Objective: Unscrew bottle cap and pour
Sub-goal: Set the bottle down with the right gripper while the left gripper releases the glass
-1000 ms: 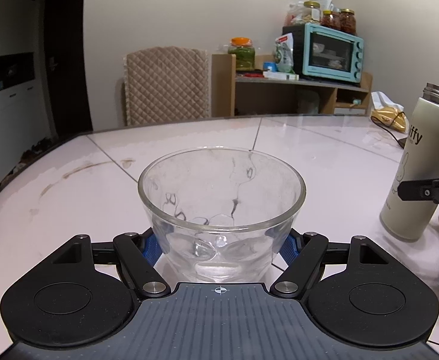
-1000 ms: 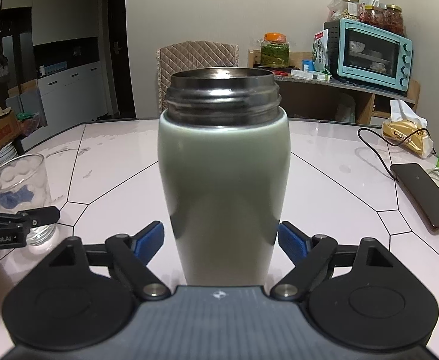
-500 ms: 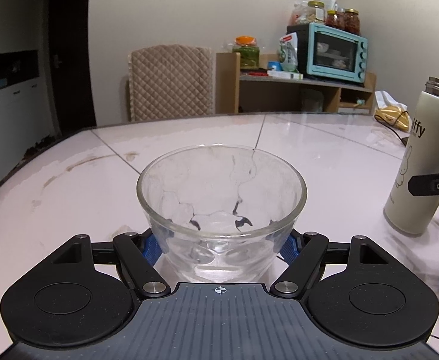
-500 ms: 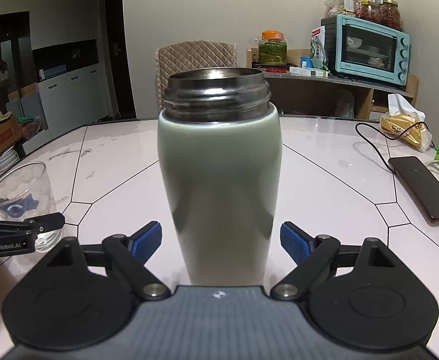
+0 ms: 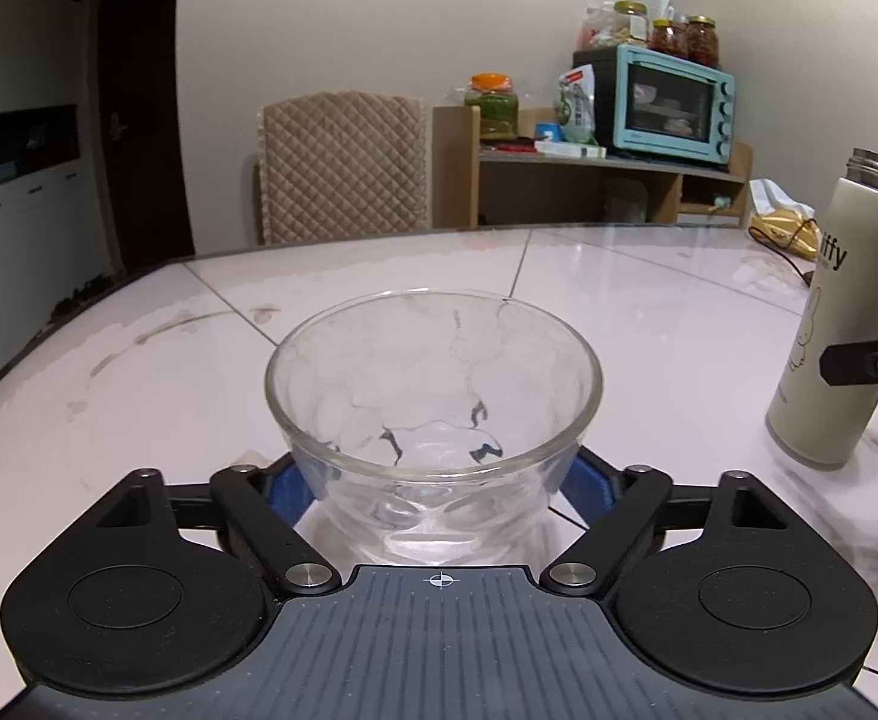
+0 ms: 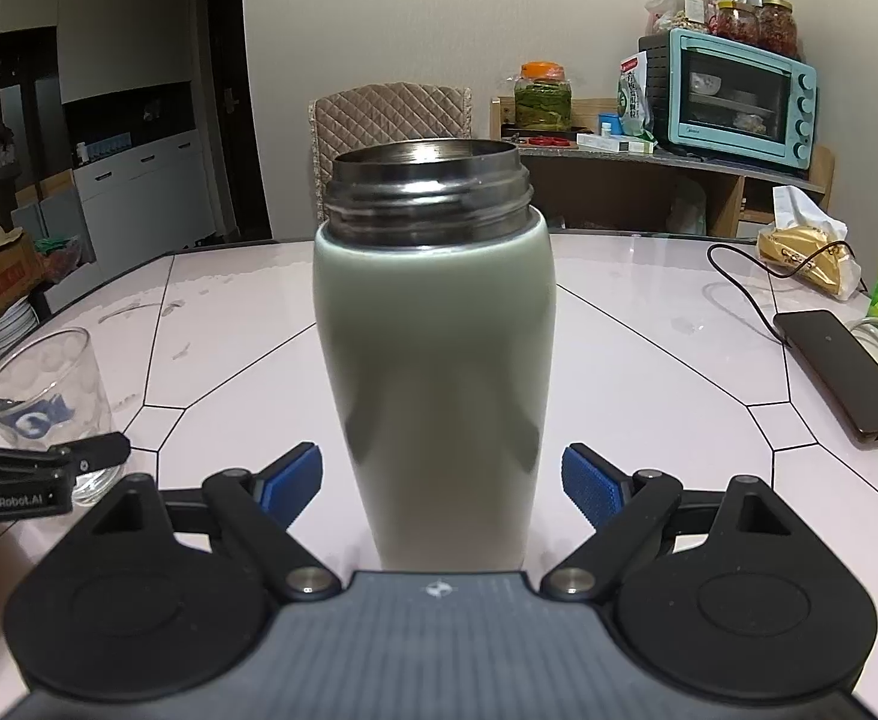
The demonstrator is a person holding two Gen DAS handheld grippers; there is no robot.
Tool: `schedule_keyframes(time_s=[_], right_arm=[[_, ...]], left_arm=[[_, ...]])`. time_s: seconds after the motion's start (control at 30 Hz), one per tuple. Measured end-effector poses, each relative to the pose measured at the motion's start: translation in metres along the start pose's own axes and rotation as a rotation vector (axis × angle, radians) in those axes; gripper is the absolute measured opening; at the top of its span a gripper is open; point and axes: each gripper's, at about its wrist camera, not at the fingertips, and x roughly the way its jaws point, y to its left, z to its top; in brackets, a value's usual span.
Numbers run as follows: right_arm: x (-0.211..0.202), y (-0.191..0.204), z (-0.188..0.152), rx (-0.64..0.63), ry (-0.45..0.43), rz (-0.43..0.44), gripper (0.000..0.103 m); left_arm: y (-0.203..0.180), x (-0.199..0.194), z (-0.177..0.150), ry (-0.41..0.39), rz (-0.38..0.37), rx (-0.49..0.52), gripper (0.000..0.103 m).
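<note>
Uncapped pale-green steel-necked flask (image 6: pixel 433 360) stands upright dead ahead between the right gripper (image 6: pixel 442 474)'s parted pads (not touching). Left of the flask, the left gripper (image 5: pixel 439 480) is opening around the clear glass tumbler (image 5: pixel 433 396).

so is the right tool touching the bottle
Apart. The right wrist view shows bare table between each blue pad of the right tool and the bottle.

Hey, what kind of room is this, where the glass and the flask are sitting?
Most likely a home dining area or kitchen. A teal toaster oven with food jars on top sits on a wooden shelf, and a padded chair is pulled up to the tiled table.
</note>
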Motion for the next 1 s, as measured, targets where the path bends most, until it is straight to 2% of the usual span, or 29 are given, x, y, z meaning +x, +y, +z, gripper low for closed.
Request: schedule_keyframes(time_s=[0.33, 0.4, 0.57, 0.73, 1.0], right_arm=[[-0.001, -0.001, 0.000, 0.011, -0.004, -0.004, 0.091], [-0.002, -0.001, -0.001, 0.019, -0.006, -0.003, 0.092], [-0.007, 0.000, -0.003, 0.024, -0.009, 0.002, 0.096], [-0.013, -0.003, -0.005, 0.046, -0.015, -0.001, 0.103], [-0.017, 0.001, -0.012, 0.044, -0.008, 0.005, 0.103]], left_arm=[[0.001, -0.002, 0.000, 0.020, 0.003, -0.026, 0.094], [0.001, -0.004, 0.000, 0.016, 0.008, -0.028, 0.099], [-0.001, -0.010, -0.001, 0.015, 0.012, -0.025, 0.103], [-0.003, -0.014, -0.001, 0.021, 0.010, -0.034, 0.103], [-0.008, -0.025, -0.005, 0.013, 0.042, -0.029, 0.103]])
